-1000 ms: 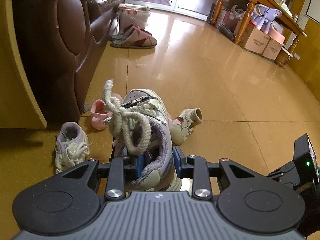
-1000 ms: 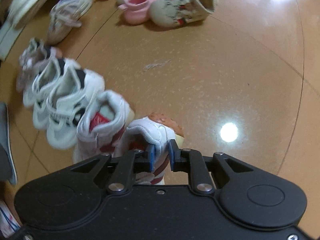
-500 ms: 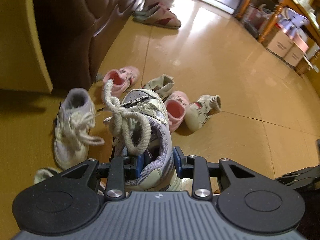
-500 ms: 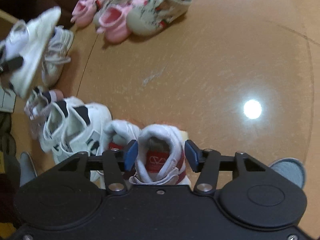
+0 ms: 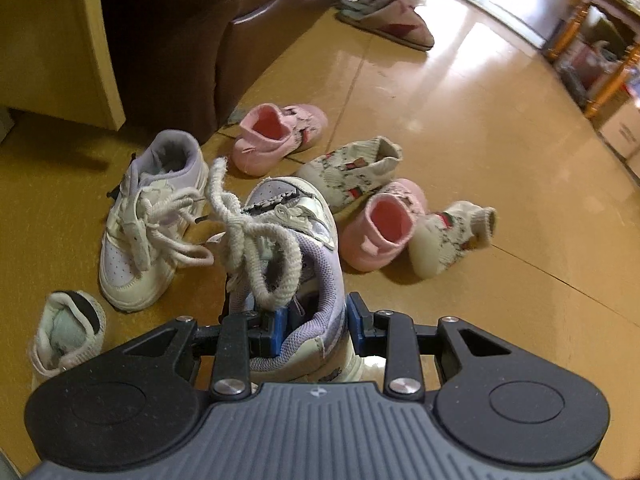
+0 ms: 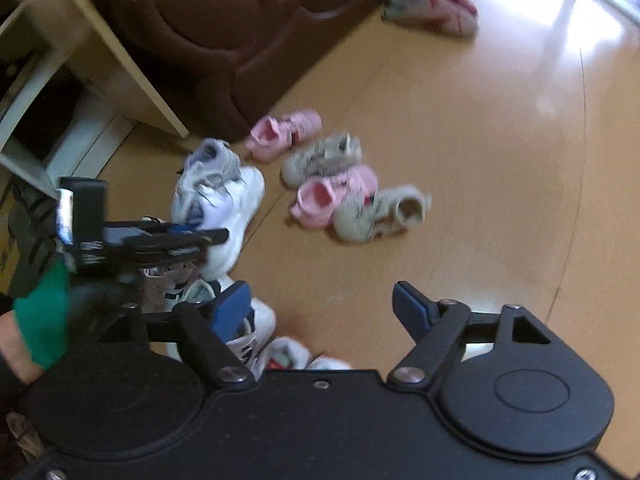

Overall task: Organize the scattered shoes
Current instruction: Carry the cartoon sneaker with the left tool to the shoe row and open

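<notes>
**Operator:** Left wrist view has my left gripper (image 5: 314,326) clamped on the heel collar of the lavender-and-cream sneaker (image 5: 294,248), blue pads pressing from both sides, toe pointing away from me and the thick laces (image 5: 248,236) flopping loose above it. Its twin, the matching sneaker (image 5: 150,216), sits on the floor (image 5: 460,128) just to the left of the one I carry, beside the brown sofa (image 5: 192,32).

**Spotter:** And the right?

**Operator:** My right gripper (image 6: 322,310) is empty; its jaws have just been opening and stand wide apart with only bare floor between them. A little of the white-and-red shoes (image 6: 288,354) peeps out at the gripper body's edge, below and left of the jaws, apart from the pads.

**Spotter:** How would you finish the left-hand step?

**Operator:** I judge it best to lower the sneaker level, sole flat, close alongside its twin with toes the same way, and only then part the jaws. The laces could snag on a pad, so I would draw back along the heel line, not sideways. I would also keep off the small white sock-shoe (image 5: 66,332) near my left jaw.

**Spotter:** What is left scattered?

**Operator:** Two pink booties (image 5: 278,136) and two cream patterned booties (image 5: 352,172) lie mixed together ahead and to the right, unpaired, well clear of both grippers
</notes>
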`<action>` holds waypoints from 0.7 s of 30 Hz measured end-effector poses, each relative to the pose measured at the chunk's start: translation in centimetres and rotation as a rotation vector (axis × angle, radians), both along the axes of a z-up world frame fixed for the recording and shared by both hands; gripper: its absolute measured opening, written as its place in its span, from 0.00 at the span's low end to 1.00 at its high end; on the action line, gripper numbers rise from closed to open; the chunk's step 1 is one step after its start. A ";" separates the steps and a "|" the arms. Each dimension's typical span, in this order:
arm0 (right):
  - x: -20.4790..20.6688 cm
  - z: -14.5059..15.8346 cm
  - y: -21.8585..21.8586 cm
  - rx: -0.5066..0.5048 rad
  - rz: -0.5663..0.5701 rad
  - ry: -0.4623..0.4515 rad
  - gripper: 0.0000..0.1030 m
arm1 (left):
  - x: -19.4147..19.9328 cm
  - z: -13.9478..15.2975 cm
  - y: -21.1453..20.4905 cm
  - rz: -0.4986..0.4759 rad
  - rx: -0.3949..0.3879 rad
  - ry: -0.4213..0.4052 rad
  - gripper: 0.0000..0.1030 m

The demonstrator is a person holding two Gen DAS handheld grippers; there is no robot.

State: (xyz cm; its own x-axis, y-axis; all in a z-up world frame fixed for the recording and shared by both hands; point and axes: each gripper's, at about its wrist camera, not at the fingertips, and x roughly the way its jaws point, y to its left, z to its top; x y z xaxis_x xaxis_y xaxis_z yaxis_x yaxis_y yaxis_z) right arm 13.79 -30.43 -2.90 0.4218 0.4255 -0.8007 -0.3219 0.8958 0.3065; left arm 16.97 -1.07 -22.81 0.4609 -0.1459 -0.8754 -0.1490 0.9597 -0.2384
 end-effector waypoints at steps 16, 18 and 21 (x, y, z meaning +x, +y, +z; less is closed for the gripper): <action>3.5 -0.3 -0.9 0.220 -0.108 -0.011 0.79 | 1.5 3.1 -2.8 -0.562 0.184 -0.068 0.46; 3.5 0.4 -1.1 0.241 -0.121 -0.031 0.79 | 1.4 3.3 -4.4 -0.763 0.281 -0.086 0.46; 3.3 2.0 -1.9 0.308 -0.160 -0.066 0.79 | 0.9 2.7 -7.5 -1.131 0.434 -0.110 0.46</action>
